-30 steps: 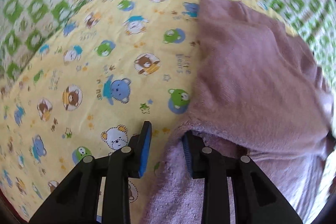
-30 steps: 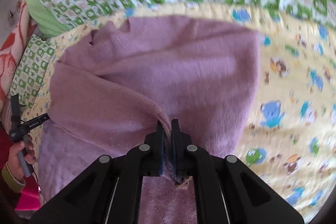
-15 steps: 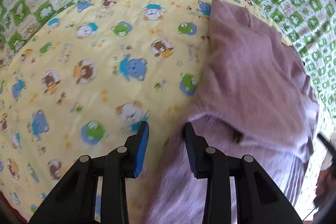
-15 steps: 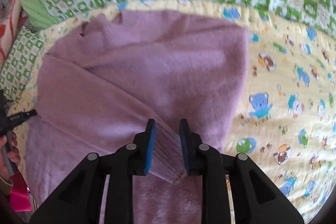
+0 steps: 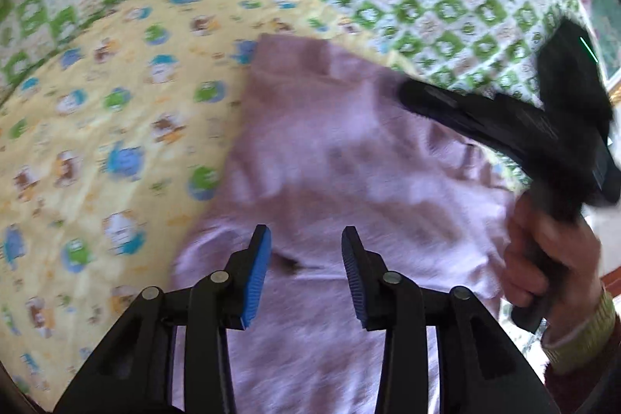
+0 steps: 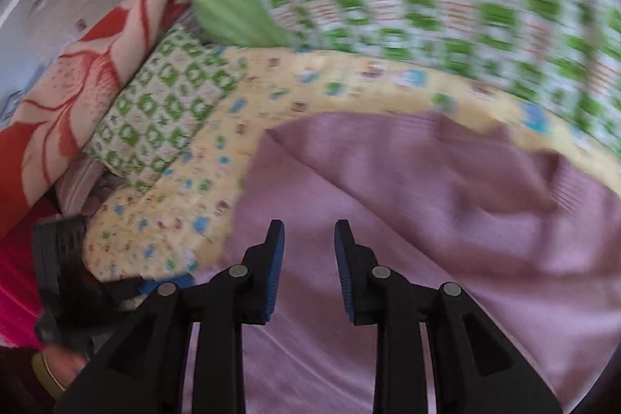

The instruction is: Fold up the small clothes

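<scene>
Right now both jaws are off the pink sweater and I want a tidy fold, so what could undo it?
1. The folded-over sleeve lies loose on the pink sweater; with the left gripper and right gripper both open, having just been opening, nothing pins it.
2. The right gripper crosses low over the sweater and could snag the knit.
3. The yellow bear-print sheet underneath looks soft and may wrinkle.

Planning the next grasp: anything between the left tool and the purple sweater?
Nothing visible. The left tool hangs open directly over the fuzzy purple knit sweater, jaws empty. The right tool crosses the sweater's far right side, clear of that path.
</scene>
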A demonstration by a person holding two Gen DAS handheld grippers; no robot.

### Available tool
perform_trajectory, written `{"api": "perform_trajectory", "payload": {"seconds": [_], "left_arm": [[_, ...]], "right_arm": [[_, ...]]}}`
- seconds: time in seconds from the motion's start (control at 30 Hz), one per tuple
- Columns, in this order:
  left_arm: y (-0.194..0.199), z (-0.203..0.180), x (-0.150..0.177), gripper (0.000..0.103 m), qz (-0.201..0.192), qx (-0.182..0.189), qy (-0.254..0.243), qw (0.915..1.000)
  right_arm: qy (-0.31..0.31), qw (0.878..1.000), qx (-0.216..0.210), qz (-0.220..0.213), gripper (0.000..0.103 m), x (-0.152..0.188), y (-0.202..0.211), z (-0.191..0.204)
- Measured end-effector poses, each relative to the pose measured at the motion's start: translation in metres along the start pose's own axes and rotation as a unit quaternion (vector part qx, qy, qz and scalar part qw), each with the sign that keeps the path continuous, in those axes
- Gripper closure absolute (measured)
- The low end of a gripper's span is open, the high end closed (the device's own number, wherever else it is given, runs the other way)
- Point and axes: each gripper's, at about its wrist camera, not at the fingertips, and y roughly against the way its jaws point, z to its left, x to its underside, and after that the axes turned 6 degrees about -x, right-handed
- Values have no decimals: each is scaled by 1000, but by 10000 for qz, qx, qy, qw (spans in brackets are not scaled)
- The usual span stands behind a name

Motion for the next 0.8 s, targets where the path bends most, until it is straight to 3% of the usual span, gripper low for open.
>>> {"api": "perform_trajectory", "payload": {"seconds": [0.1, 0.17, 0.33, 0.37, 0.4, 0.53, 0.63, 0.73, 0.8], "left_arm": [[-18, -6, 2, 61, 80, 85, -60, 9999], [-34, -5, 5, 61, 253, -59, -67, 9996], [-53, 2, 17, 62, 446, -62, 99, 9989], [-54, 2, 18, 61, 440, -54, 125, 9989], [-55, 1, 19, 61, 431, -50, 140, 9990], [-57, -3, 22, 61, 418, -80, 157, 9990], [-57, -6, 20, 60, 472, -85, 181, 9987], [-56, -10, 18, 59, 511, -97, 139, 9985], [-52, -12, 18, 58, 530, -132, 76, 9985]], "right_arm": [[114, 9995, -167, 256, 75, -26, -46, 8], [173, 9989, -104, 429, 74, -40, -72, 6], [430, 9952, -195, 863, 68, -58, -120, 7], [527, 9937, -120, 983, 73, -59, -128, 7], [555, 9930, -153, 1033, 98, -61, -133, 6], [404, 9967, -319, 624, 97, -82, -130, 2], [350, 9963, -128, 779, 97, -81, -143, -3], [183, 9982, -138, 557, 92, -77, -125, -4], [-45, 9994, -139, 321, 73, -70, -99, -4]]}}
